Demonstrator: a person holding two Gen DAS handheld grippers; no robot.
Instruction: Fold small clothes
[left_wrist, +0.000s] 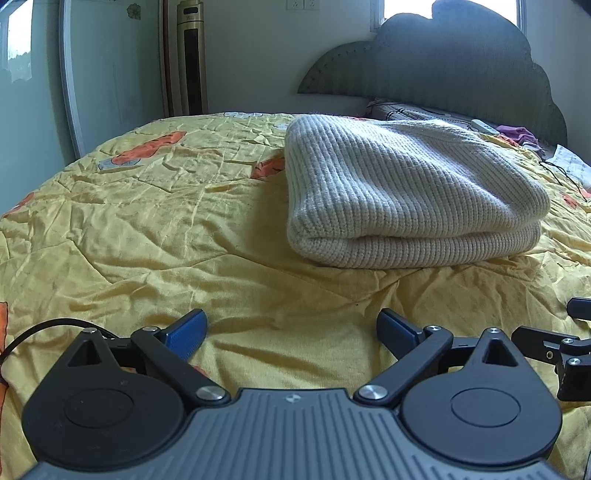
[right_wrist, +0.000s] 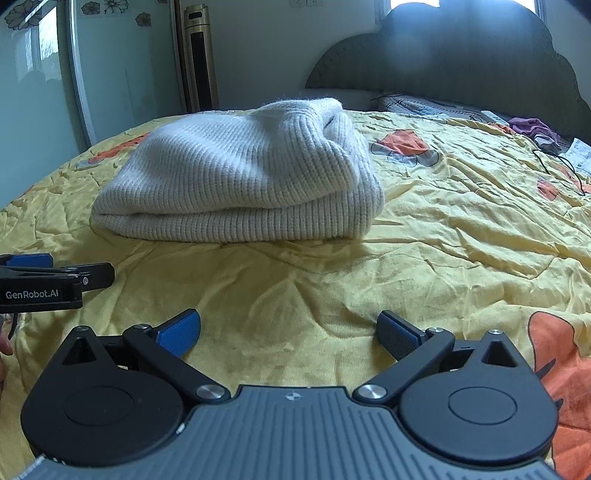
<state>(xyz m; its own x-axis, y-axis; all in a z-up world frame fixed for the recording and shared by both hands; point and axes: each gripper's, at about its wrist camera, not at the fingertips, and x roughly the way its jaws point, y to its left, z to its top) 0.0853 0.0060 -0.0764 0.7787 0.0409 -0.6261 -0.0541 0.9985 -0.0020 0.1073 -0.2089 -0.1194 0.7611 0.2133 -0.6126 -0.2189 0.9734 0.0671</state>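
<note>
A cream ribbed knit sweater (left_wrist: 406, 192) lies folded in a thick bundle on the yellow bedspread (left_wrist: 147, 221). It also shows in the right wrist view (right_wrist: 240, 184), left of centre. My left gripper (left_wrist: 291, 328) is open and empty, low over the bedspread, short of the sweater and to its left. My right gripper (right_wrist: 288, 328) is open and empty, low over the bedspread, short of the sweater's right end. Each gripper shows at the edge of the other's view: the right one (left_wrist: 569, 347), the left one (right_wrist: 48, 280).
A grey scalloped headboard (left_wrist: 461, 66) stands at the far end. Pillows, a purple cloth (right_wrist: 532, 127), a black cable (right_wrist: 561, 162) and papers lie near it at the right. A tall tower fan (left_wrist: 192, 55) and a glass door (left_wrist: 110, 74) stand beyond the bed's left side.
</note>
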